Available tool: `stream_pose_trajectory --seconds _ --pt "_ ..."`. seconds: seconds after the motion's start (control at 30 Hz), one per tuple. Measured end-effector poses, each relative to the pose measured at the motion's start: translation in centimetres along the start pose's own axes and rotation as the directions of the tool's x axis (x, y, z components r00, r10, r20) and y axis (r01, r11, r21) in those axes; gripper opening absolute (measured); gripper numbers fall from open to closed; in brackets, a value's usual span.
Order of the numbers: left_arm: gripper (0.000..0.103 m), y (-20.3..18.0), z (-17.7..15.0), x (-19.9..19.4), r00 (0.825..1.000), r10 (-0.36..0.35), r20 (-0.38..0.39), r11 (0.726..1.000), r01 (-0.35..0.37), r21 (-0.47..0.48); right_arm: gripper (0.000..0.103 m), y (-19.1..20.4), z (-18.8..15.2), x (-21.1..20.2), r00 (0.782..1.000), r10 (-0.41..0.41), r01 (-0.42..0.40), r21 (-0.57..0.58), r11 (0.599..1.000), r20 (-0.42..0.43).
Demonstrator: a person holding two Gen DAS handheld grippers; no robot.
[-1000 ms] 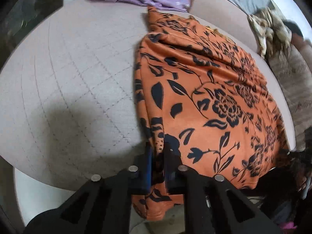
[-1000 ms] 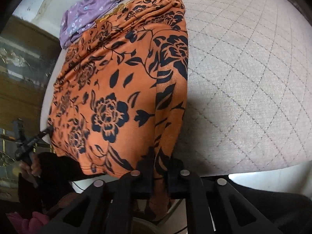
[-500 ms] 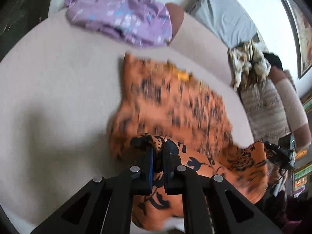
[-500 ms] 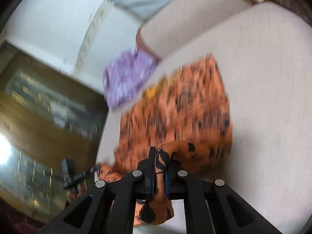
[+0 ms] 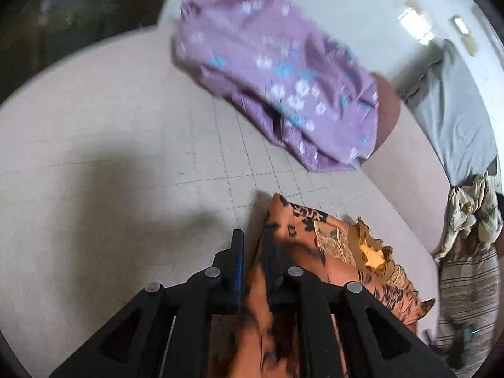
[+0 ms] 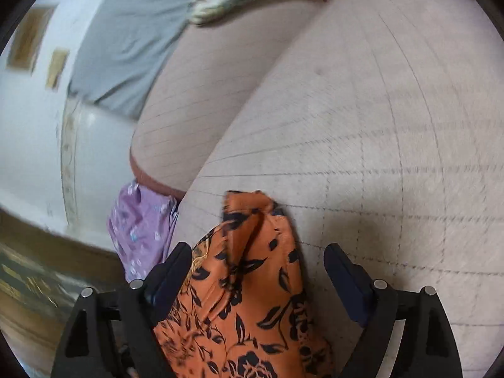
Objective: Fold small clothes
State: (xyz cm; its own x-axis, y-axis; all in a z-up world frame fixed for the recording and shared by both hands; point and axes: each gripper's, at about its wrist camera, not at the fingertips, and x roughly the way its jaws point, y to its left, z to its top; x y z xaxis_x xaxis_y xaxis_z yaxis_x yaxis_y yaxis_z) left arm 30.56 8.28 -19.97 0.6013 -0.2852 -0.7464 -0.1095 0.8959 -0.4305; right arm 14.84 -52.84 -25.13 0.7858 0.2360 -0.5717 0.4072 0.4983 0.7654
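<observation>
Left tool (image 5: 252, 252) has its fingers nearly together, a narrow gap between them with orange cloth showing in it lower down; whether it pinches the cloth I cannot tell. Right tool (image 6: 257, 261) stands wide open, its fingers well apart and clear of the cloth. Two tools, then, and one orange floral garment (image 5: 330, 252), one purple flowered garment (image 5: 283, 72), one grey cloth (image 5: 450, 113) and one crumpled pale cloth (image 5: 469, 217) farther off.

The orange floral garment lies on the quilted sofa seat (image 5: 110, 157), its edge running between the left tool's fingers and spreading to their right; in the right view it lies between and below the open fingers, its bunched corner reaching just beyond the tips. The purple garment lies beyond, near the backrest.

Half a second ago both tools clamped the orange cloth and held it lifted; now the near edge has been carried over onto the far part and the right tool has let go.
</observation>
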Motion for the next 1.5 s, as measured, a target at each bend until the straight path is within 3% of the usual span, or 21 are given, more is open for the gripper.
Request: stream_pose_trajectory --seconds 0.1,0.13,0.2,0.27,0.33,0.43,0.53,0.6,0.7,0.8,0.87,0.97,1.07,1.23,1.4,1.5 --pt "0.026 -1.6 -2.9 -3.6 0.996 0.044 0.072 0.997 -0.048 0.058 0.086 3.2 -1.2 -1.8 0.996 0.020 -0.007 -0.153 0.988 0.083" --pt "0.040 -2.6 -4.0 -4.6 0.995 0.040 0.095 0.995 -0.048 0.086 0.083 4.5 -1.9 -1.8 0.997 0.017 0.000 -0.209 0.978 0.081" --pt "0.058 -3.1 -5.1 -5.3 0.991 0.062 0.120 0.989 -0.077 0.127 0.067 7.4 -4.1 -0.6 1.000 0.010 -0.010 -0.325 0.946 -0.002" --pt "0.059 -3.2 -5.8 -5.0 0.985 0.116 0.127 0.980 -0.135 0.148 0.045 10.3 -7.7 1.5 0.994 -0.018 -0.033 -0.444 0.895 -0.111" --pt "0.059 -2.4 -5.7 -3.6 0.989 0.138 0.059 0.983 -0.144 0.110 0.037 13.1 -12.7 4.4 0.973 -0.077 -0.063 -0.566 0.822 -0.219" --pt "0.059 0.1 -5.3 -2.2 0.995 0.094 -0.043 0.995 -0.095 -0.013 0.036 15.9 -18.0 7.9 0.943 -0.131 -0.112 -0.663 0.740 -0.305" --pt "0.058 1.8 -4.5 -1.4 0.988 0.142 -0.065 0.988 -0.145 -0.059 0.035 18.1 -22.5 12.2 0.911 -0.183 -0.146 -0.704 0.695 -0.370" --pt "0.058 2.8 -3.8 -0.8 0.989 0.118 -0.093 0.986 -0.128 -0.111 0.035 19.4 -23.7 13.7 0.916 -0.202 -0.132 -0.734 0.666 -0.348" --pt "0.058 3.1 -3.2 -0.6 0.991 0.102 -0.090 0.983 -0.114 -0.140 0.035 22.7 -22.8 17.4 0.921 -0.198 -0.122 -0.732 0.671 -0.335" --pt "0.058 2.4 -2.3 -0.5 0.988 0.141 -0.058 0.984 -0.147 -0.100 0.035 26.2 -20.9 21.8 0.942 -0.217 -0.044 -0.737 0.674 -0.255" --pt "0.058 2.2 -2.1 -0.3 0.989 0.137 -0.054 0.986 -0.141 -0.086 0.035 27.3 -17.6 23.1 0.964 -0.180 -0.001 -0.679 0.735 -0.197" --pt "0.058 2.0 -2.1 -0.6 0.991 0.123 -0.055 0.990 -0.127 -0.069 0.036 27.8 -13.6 22.9 0.987 -0.064 -0.023 -0.532 0.847 -0.144" --pt "0.058 0.9 -1.8 -0.7 0.992 0.116 -0.044 0.993 -0.117 -0.022 0.036 27.6 -12.6 20.4 0.993 -0.018 -0.045 -0.512 0.858 -0.118" --pt "0.059 0.0 -2.6 -0.5 0.986 0.158 -0.060 0.987 -0.156 0.039 0.036 22.7 -12.2 14.2 0.990 -0.112 0.046 -0.563 0.825 -0.082" --pt "0.059 0.5 -3.7 1.4 0.956 0.266 -0.125 0.963 -0.258 0.075 0.036 14.1 -11.4 6.8 0.986 -0.148 0.096 -0.458 0.884 -0.079" --pt "0.059 -0.8 -4.4 1.3 0.941 0.330 -0.071 0.937 -0.317 0.148 0.036 9.7 -11.5 3.4 0.982 -0.170 0.124 -0.387 0.914 -0.087"
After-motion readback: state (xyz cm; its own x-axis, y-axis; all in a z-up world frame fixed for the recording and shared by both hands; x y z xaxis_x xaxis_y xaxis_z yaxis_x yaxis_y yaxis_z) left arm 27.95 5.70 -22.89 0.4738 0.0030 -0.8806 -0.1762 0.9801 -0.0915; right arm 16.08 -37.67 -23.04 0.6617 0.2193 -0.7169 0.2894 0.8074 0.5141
